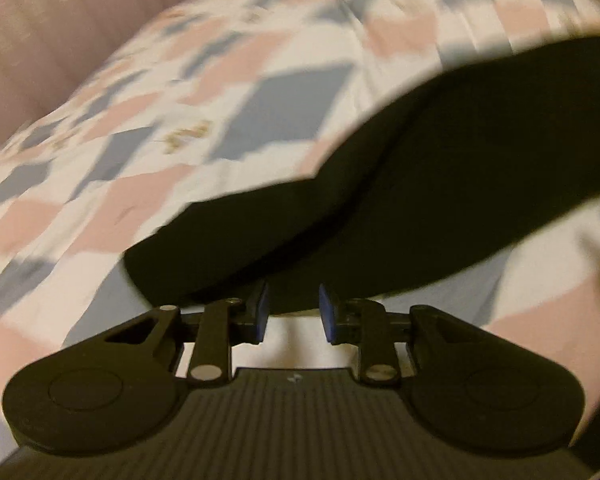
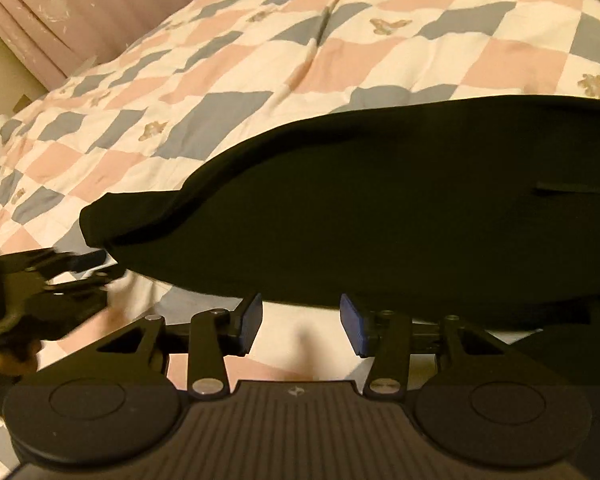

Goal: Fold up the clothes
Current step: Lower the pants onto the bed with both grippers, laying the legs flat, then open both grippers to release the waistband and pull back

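1. Your left hand-held gripper (image 1: pixel 293 311) is nearest in the left wrist view; its two blue pads (image 1: pixel 262 307) stand a narrow gap apart and hold nothing.
2. Just beyond these pads lies the black garment (image 1: pixel 420 184), spread on the bed, with its near edge almost at the fingertips.
3. Your right hand-held gripper (image 2: pixel 301 322) has its jaws parted wider, and nothing is between its blue pads (image 2: pixel 352 322).
4. From the right wrist view, the black garment (image 2: pixel 380 208) lies flat just in front of this gripper and reaches to the right edge of the picture, with one layer folded over along its upper left side.
5. Under the garment is a checked bedcover (image 2: pixel 260 60) with pink, grey-blue and white squares.
6. Behind the bed hangs a pink curtain (image 2: pixel 60 4).
7. At the left edge of the right wrist view you can see the left hand-held gripper (image 2: pixel 80 268), blurred, near the left end of the garment.
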The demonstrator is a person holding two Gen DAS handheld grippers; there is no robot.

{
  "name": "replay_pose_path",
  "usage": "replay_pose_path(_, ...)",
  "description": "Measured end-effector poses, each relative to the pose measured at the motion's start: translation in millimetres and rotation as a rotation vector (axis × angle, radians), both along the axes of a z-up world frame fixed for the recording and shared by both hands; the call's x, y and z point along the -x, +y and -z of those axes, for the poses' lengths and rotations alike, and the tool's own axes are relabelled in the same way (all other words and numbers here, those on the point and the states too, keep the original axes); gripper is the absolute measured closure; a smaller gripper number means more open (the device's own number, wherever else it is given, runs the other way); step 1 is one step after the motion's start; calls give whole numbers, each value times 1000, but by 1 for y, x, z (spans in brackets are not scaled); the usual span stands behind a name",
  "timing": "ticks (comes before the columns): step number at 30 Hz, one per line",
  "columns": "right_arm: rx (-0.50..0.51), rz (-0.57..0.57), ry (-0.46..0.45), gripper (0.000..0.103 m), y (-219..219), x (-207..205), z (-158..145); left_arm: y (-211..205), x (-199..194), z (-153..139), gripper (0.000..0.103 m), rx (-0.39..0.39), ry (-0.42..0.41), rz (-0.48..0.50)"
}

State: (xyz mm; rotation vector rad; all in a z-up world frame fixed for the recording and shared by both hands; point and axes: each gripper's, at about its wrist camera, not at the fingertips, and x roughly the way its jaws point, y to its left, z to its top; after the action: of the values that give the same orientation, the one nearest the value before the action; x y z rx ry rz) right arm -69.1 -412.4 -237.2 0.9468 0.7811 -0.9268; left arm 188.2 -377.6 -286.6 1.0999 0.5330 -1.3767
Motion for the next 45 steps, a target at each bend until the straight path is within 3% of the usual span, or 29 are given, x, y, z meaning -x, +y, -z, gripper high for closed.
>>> replay_pose_path(2,-10,4,13,55,-4,-1,4,-14,-4,17,80,-11,-52,59)
replay_pose_path(4,-26,12,28,55,-8,0,9,-31,-13,20,80,36,-114,79)
replay_pose_path(7,-49,20,55,55,-12,3,13,-68,-52,-8,81,183,-134,-79)
replay_pose_path(10,-47,0,77,55,-12,0,15,-81,-99,-35,81,230,-57,-280)
replay_pose_path(12,-31,-56,102,55,-9,-8,17,-73,-128,-39,82,181,51,-421)
replay_pose_path(16,-9,-129,129,55,-3,-21,22,-26,-164,-13,82,84,448,-696)
replay_pose_path(19,-16,-137,127,55,-1,-22,27,-5,-181,17,76,79,685,-899)
replay_pose_path(23,-36,-137,152,55,5,-15,33,-5,-194,49,72,155,867,-1088)
replay_pose_path(26,-41,-123,176,55,11,-5,34,-14,-201,61,72,190,921,-1139)
replay_pose_path(27,-40,-115,184,55,12,-2,33,-15,-199,55,83,209,900,-1118)
replay_pose_path(28,-37,-103,189,55,13,2,33,-16,-198,50,87,227,879,-1097)
replay_pose_path(30,-24,-78,196,55,16,9,29,-14,-193,32,90,272,820,-1039)
replay_pose_path(33,-6,-42,196,55,20,19,23,10,-165,-19,89,373,632,-875)
replay_pose_path(35,-3,-22,197,55,22,25,20,28,-151,-32,88,394,552,-816)
replay_pose_path(37,-9,-9,194,55,26,28,20,29,-142,-21,87,327,441,-772)
replay_pose_path(41,1,-22,193,55,41,31,9,2,-131,34,82,133,261,-667)
replay_pose_path(44,20,-32,189,51,56,40,-6,-3,-120,28,78,123,180,-632)
replay_pose_path(45,27,-27,187,44,62,46,-13,0,-118,19,72,139,172,-640)
